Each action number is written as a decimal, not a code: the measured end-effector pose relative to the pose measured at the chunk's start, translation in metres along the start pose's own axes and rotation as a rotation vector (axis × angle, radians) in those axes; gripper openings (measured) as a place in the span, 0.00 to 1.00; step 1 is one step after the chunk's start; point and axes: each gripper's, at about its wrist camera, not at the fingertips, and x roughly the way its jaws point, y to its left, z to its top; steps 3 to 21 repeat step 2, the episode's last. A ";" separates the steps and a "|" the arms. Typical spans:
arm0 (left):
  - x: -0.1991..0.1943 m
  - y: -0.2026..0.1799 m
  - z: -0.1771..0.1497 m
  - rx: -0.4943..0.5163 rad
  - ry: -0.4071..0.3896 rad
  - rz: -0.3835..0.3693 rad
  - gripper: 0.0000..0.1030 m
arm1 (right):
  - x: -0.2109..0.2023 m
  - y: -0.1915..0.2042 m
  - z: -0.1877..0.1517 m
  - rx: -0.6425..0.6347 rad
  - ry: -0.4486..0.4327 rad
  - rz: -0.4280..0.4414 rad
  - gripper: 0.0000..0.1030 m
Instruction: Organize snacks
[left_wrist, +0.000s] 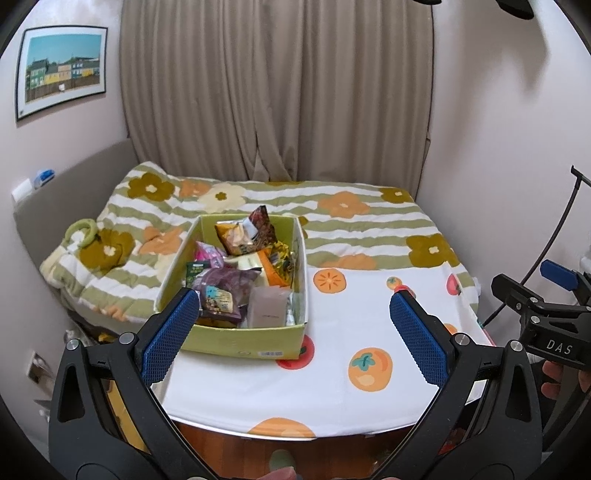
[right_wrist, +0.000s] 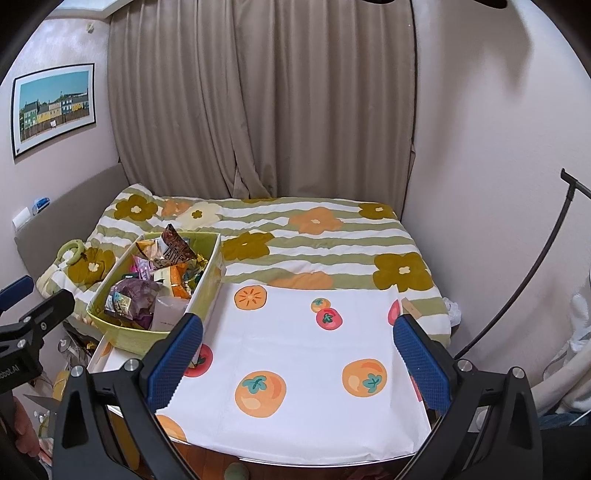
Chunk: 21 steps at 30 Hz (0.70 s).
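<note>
A green cardboard box (left_wrist: 243, 341) stands at the left of a table covered by a white cloth with orange fruit prints (left_wrist: 354, 332). It holds several snack packets: a purple bag (left_wrist: 225, 280), an orange bag (left_wrist: 236, 236), a brown packet (left_wrist: 263, 223) sticking up at the back, a pale pink pack (left_wrist: 266, 312). My left gripper (left_wrist: 295, 332) is open and empty, just in front of the box. My right gripper (right_wrist: 303, 354) is open and empty over the cloth (right_wrist: 314, 354), to the right of the box (right_wrist: 125, 338). The right gripper's body also shows at the right edge of the left wrist view (left_wrist: 546, 314).
Behind the table lies a bed with a green-striped flower quilt (left_wrist: 332, 210). Beige curtains (left_wrist: 277, 92) hang behind it. A framed picture (left_wrist: 61, 70) hangs on the left wall. A black cable (right_wrist: 517, 288) runs along the right wall. Clutter lies on the floor at the left (right_wrist: 70, 347).
</note>
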 end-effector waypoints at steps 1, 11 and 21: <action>0.001 0.002 0.000 -0.002 0.001 0.003 0.99 | 0.003 0.004 0.001 -0.005 0.006 0.004 1.00; 0.002 0.006 0.000 -0.005 0.003 0.008 0.99 | 0.005 0.007 0.001 -0.008 0.011 0.008 1.00; 0.002 0.006 0.000 -0.005 0.003 0.008 0.99 | 0.005 0.007 0.001 -0.008 0.011 0.008 1.00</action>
